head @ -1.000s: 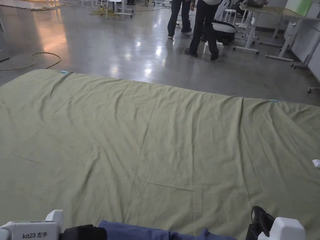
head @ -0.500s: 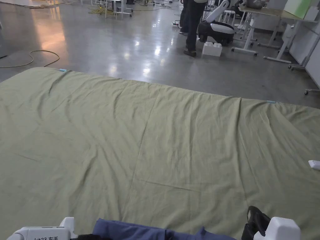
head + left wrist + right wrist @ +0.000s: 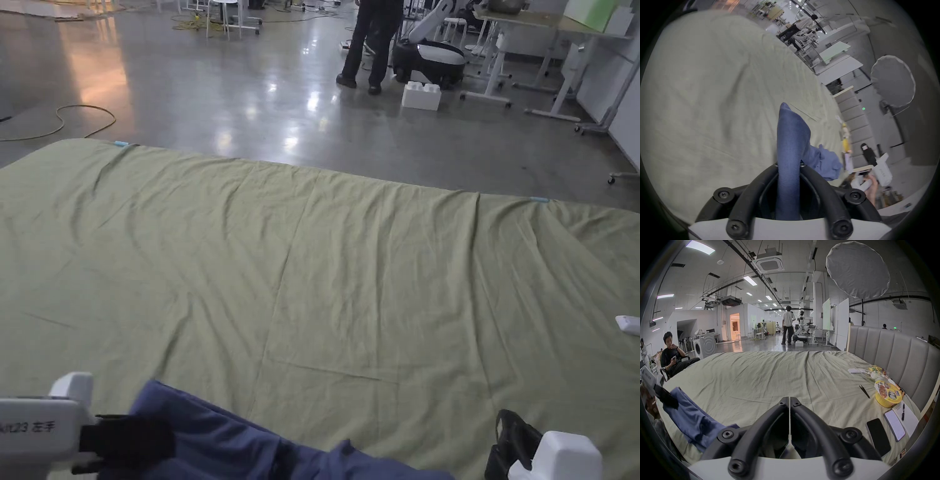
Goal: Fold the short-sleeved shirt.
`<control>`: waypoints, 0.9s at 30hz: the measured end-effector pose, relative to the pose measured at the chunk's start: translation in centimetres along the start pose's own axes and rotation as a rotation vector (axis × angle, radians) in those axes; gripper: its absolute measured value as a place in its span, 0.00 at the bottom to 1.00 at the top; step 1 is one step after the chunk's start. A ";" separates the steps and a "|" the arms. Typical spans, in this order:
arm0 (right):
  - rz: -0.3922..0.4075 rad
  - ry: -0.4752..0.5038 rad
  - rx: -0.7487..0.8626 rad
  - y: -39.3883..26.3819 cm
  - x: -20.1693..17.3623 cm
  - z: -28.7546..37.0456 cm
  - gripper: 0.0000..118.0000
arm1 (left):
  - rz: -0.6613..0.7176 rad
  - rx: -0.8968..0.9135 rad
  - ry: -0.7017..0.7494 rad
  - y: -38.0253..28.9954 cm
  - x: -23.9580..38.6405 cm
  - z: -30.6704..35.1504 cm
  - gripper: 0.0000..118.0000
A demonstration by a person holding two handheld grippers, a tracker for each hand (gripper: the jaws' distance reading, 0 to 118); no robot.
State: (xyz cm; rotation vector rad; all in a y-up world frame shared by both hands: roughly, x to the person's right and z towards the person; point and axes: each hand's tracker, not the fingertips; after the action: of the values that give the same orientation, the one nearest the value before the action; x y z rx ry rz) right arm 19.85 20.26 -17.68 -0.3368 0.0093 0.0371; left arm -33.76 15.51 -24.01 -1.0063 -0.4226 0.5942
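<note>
At near edge of green sheet [image 3: 350,287]: my left gripper [image 3: 788,164] clenched on bunched fold of blue shirt [image 3: 791,146], rest of shirt crumpled on sheet between grippers. My right gripper [image 3: 789,400] clamped tight, jaws touching, nothing between them.

Shirt [image 3: 212,437] on bed [image 3: 350,275] near edge, left; phones [image 3: 878,436], bowl [image 3: 887,393] right.

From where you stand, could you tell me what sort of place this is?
Probably a robotics lab or test hall: a white robot stands on the concrete floor, with a bed and washing machine as props.
</note>
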 end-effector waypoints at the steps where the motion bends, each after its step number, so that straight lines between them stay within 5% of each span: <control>1: -0.001 0.002 -0.001 -0.1 0.0 -0.1 0.02 | -0.025 0.002 0.056 0.1 2.2 1.0 0.08; 4: -0.004 0.012 -0.006 -0.2 -0.3 -0.4 0.02 | -0.081 0.010 0.198 0.9 4.6 2.5 0.08; 27: -0.029 0.025 -0.033 -1.0 -0.5 -1.2 0.02 | -0.211 -0.063 0.253 -0.5 19.8 -2.4 0.09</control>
State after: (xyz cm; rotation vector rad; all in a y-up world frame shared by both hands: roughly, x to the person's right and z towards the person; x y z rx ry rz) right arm 19.40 18.91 -18.46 -0.3703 0.0290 0.0047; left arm -17.09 26.37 -23.52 -1.0662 -0.3192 0.2611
